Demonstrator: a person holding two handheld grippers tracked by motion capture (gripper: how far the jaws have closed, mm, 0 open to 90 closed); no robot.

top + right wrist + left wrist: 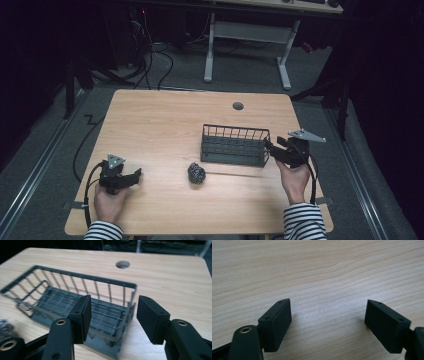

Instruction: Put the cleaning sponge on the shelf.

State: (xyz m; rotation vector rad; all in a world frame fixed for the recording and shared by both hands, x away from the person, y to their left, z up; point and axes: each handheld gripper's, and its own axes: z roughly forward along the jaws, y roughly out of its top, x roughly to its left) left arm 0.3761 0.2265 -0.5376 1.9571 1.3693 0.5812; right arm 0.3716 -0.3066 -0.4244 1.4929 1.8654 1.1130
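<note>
A dark wire basket [235,145] stands empty on the wooden table [160,125], right of centre. A small dark metallic scrubber ball [196,173] lies just in front of its left end, and its blurred edge [4,327] appears in the right gripper view. My right gripper [272,147] is at the basket's right end with its jaws open. In the right gripper view the gripper [113,312] has the basket's end wall [131,305] in line with the gap, and the pads do not press on it. My left gripper [136,175] rests near the front left, open [328,315] over bare wood.
A round cable hole [238,106] sits in the table behind the basket. Beyond the table's far edge are a white desk frame [247,37] and cables on the dark floor. The table's right edge [305,150] runs close to my right hand.
</note>
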